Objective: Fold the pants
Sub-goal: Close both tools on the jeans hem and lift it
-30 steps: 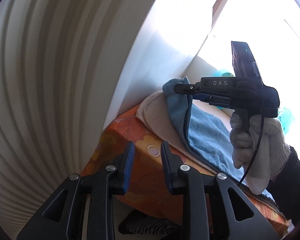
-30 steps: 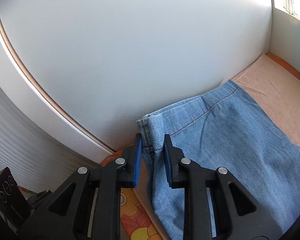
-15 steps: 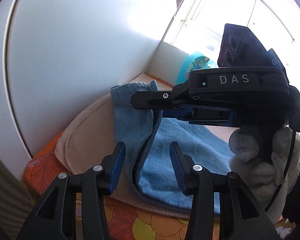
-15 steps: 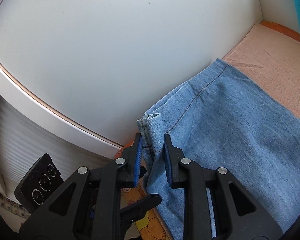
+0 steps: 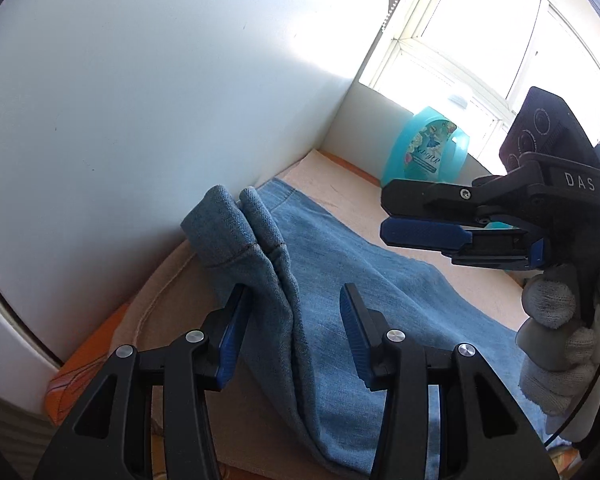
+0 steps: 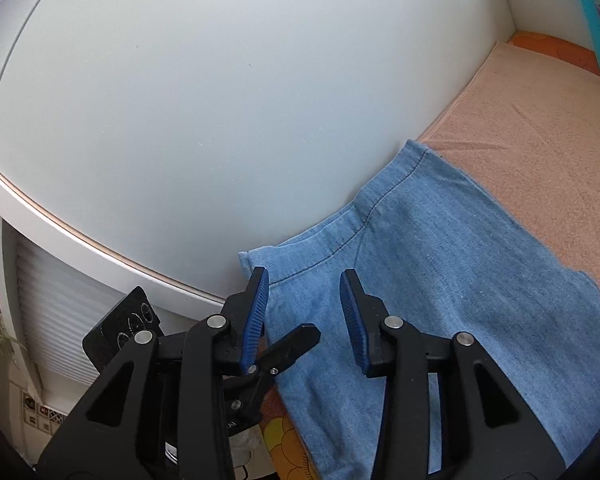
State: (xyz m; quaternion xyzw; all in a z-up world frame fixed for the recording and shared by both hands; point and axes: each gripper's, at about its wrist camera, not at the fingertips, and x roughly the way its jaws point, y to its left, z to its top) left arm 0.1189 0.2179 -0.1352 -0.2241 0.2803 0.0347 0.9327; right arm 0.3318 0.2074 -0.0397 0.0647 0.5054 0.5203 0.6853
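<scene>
Blue denim pants point(image 5: 364, 292) lie on a peach towel point(image 5: 364, 200) against a white wall. A raised fold of the hem point(image 5: 236, 232) stands between the jaws of my left gripper point(image 5: 294, 304), which is open; its left pad sits beside the fold. My right gripper point(image 6: 304, 284) is opening, and the hem point(image 6: 312, 256) lies flat under its jaws with no pad pressing on it. In the left wrist view the right gripper point(image 5: 388, 216) hovers over the towel, held by a gloved hand point(image 5: 560, 320). A black finger point(image 6: 296, 342) of the left gripper shows below the right one.
A white wall point(image 5: 140, 100) closes the left and far sides. A teal bottle point(image 5: 428, 152) stands in the corner under a bright window point(image 5: 480, 40). An orange flowered cloth point(image 5: 84, 376) lies under the towel. A ribbed white panel point(image 6: 48, 320) is beyond the surface's edge.
The right gripper's jaws have parted and let go of the hem, which now lies flat by the wall. The left gripper has swung in over the pants, and the raised fold sits between its jaws.
</scene>
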